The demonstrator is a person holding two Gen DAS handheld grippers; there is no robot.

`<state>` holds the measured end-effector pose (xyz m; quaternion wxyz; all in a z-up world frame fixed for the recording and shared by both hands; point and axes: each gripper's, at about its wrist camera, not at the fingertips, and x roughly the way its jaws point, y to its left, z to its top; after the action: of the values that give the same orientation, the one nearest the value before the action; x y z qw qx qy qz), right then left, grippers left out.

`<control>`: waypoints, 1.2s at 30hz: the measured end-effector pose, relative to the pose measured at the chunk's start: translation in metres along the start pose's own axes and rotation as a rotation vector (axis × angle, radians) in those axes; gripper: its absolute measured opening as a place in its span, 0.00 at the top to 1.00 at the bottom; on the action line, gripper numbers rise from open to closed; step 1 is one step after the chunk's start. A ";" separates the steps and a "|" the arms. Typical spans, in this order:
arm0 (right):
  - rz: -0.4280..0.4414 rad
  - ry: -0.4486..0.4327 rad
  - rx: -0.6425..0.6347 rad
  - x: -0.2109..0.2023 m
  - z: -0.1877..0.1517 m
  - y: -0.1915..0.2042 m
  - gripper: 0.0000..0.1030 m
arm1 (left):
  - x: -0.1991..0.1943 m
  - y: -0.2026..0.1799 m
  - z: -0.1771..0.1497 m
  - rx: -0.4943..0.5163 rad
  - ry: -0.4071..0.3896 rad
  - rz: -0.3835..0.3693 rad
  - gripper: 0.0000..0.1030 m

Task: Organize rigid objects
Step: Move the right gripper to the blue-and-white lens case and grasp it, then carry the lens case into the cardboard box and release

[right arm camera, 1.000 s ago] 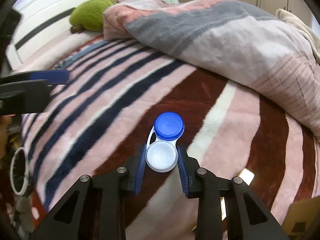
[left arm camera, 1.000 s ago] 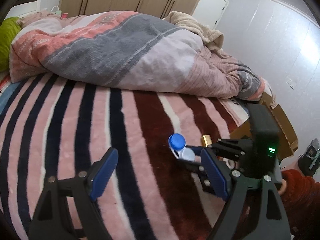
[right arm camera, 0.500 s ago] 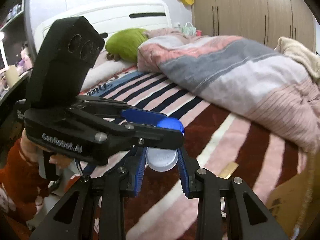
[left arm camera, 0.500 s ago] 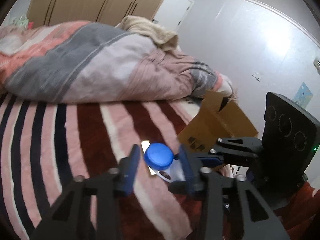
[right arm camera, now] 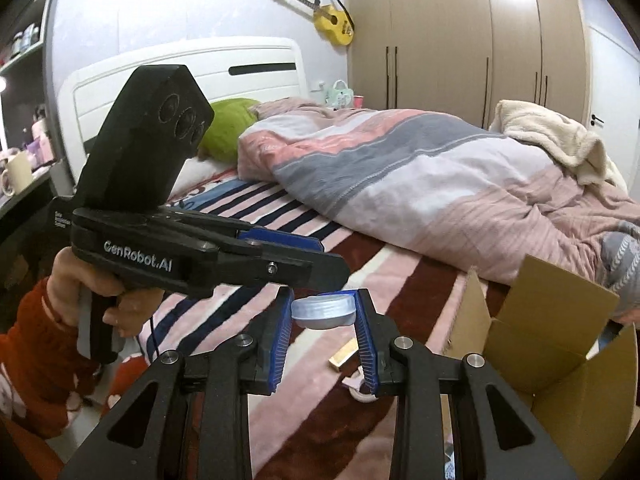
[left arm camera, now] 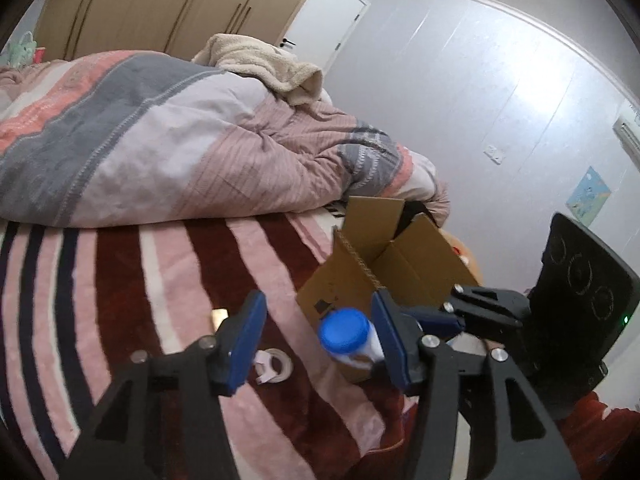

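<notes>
The right gripper [right arm camera: 323,338] is squeezing a small white plastic case with a blue screw cap [right arm camera: 324,311]; its two blue pads are pressing on the white round part, so the case is hanging in the air above the bed, not lying on it. The left gripper [left arm camera: 320,340] is sitting right beside it; its jaws have just been opening, and the blue cap [left arm camera: 344,330] is between them, but the left pad is standing clear of it and the right pad is so close that I cannot tell if it is touching; so the left tongs are standing apart and only the right ones are clamping the case. A hand in a red sleeve [right arm camera: 86,292] is holding the left tool.

Just under the grippers, a small white ring-shaped piece [left arm camera: 274,364] and a little shiny gold bar [right arm camera: 343,355] are lying on the pink, white and dark red striped blanket [left arm camera: 120,280]. A bit farther on, a brown cardboard box with its flaps up [left arm camera: 384,264] is waiting, open.

I think the tidying is only partly done; the case looks to be on its way to the box but is not in it yet, and the white ring and the gold bar are waiting to be picked up. Behind them a big pink and grey quilt [left arm camera: 160,140] is lying in a heap.
</notes>
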<state>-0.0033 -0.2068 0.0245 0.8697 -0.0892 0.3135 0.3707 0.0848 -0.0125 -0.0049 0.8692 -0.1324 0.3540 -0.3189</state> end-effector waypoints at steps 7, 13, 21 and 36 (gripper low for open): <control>0.106 0.111 -0.023 0.066 -0.016 0.034 0.75 | -0.031 0.042 -0.021 -0.044 -0.014 0.159 0.50; 0.126 0.156 -0.025 0.148 -0.033 0.048 0.75 | -0.049 0.088 -0.049 -0.089 0.011 0.261 0.50; 0.072 0.308 0.030 0.172 -0.074 0.022 0.74 | -0.038 0.113 -0.073 -0.136 0.036 0.261 0.48; 0.024 0.294 0.005 0.166 -0.074 0.032 0.74 | -0.020 0.100 -0.073 -0.133 0.072 0.197 0.46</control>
<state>0.0265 -0.1149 -0.1332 0.8101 -0.1366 0.4394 0.3633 0.0688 0.0766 -0.0919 0.8722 -0.1430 0.4167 -0.2124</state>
